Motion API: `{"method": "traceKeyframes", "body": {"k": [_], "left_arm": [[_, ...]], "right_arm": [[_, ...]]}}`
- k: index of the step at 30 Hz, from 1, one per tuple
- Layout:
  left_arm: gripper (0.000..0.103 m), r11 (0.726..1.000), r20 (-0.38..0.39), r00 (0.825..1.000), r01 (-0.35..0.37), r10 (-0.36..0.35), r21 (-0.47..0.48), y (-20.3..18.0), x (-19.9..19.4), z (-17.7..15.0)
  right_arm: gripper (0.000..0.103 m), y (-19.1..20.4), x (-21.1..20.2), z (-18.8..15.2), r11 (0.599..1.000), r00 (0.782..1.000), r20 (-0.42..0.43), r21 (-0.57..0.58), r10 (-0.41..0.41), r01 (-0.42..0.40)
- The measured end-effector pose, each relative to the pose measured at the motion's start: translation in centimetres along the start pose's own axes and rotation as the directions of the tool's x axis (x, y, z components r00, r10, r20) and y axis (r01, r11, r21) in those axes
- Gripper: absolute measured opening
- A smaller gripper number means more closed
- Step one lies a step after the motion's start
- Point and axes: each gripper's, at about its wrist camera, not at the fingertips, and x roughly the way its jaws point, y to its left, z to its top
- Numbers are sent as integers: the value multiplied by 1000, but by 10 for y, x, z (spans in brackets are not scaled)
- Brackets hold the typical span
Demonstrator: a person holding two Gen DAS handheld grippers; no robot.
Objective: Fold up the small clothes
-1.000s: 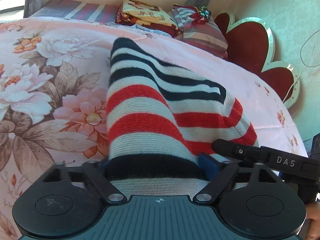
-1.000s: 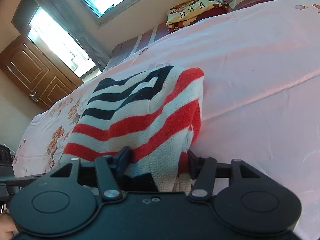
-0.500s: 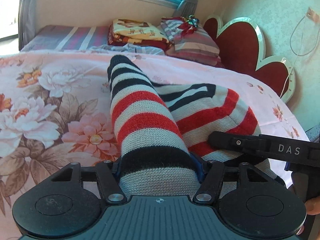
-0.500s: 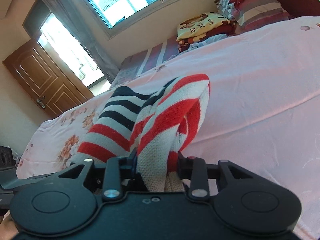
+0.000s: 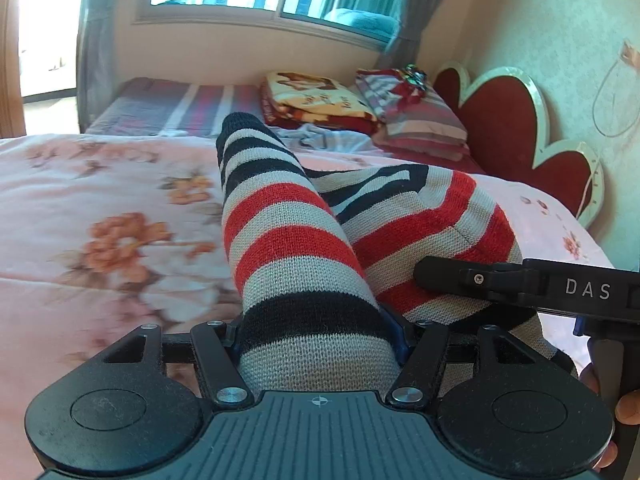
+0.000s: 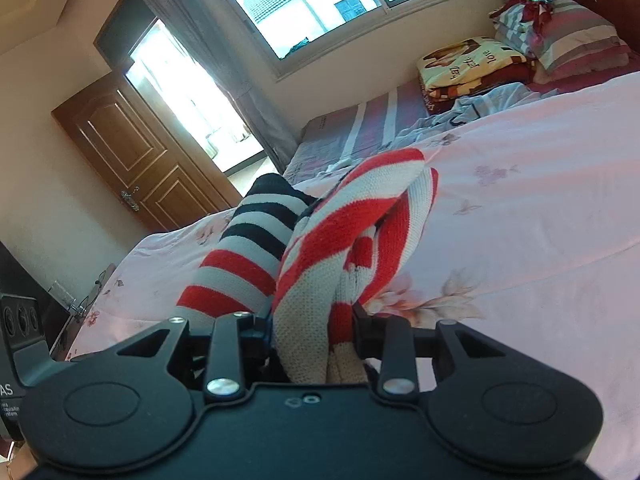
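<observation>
The striped knit [image 5: 288, 248], a small garment banded in red, black and off-white, is off the bed [image 5: 100, 240] at its near end and drapes away toward 12 o'clock, where its far part rests on the floral cover. It looks light and very soft: a loose, stretchy knit that sags under its own weight, bunches into rolls where pinched, and is not slippery or fragile. I judge it will not hold a crease well, so edges are best taken at a hem or corner with both layers caught together, the two holds kept level so the fold line stays straight.

The left gripper [image 5: 318, 340] is clamped on a thick roll of the knit, black band between the pads, the cloth filling the jaws and running out from them to 12 o'clock. The right gripper [image 6: 314, 320] is clenched on a narrower bunch of red and white folds that stand up from its jaws toward 12 o'clock; the black-banded part lies at 10 o'clock from it.

In the left view the right gripper's body [image 5: 532, 284] shows at 3 o'clock, just beside the knit's right-hand fold. The two holds sit near each other, with the garment doubled between them.

Beyond, at 1 o'clock in the left view, folded blankets [image 5: 316, 96] and pillows [image 5: 416, 116] lie by the red headboard [image 5: 508, 128].
</observation>
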Motion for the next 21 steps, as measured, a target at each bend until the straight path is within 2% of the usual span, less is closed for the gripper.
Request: {"method": "traceKeyframes", "body": {"k": [11,15,18,20,21], "left_arm": [[62,999,19,999,-34,35,-28,199,-45,-7],[62,997,8,998,-54,55,-46,259,-38,-10],[63,996,-17,997,-74,73,-52,291,-22,-21],[75,992,-37,998,-54,50,-118,311,-11,-33],[85,988,-29,999,-44,41,-145,319,-10,-36]], "right_arm": [[33,144,113,-44,1000,1000,-13,6,28,-28],[33,167,158,-57,999,999,-34,35,14,-13],[33,171,188,-66,999,997,-75,35,-32,35],[34,164,202,-73,994,990,-101,49,-95,100],[39,158,204,-76,992,990,-103,82,-91,100]]}}
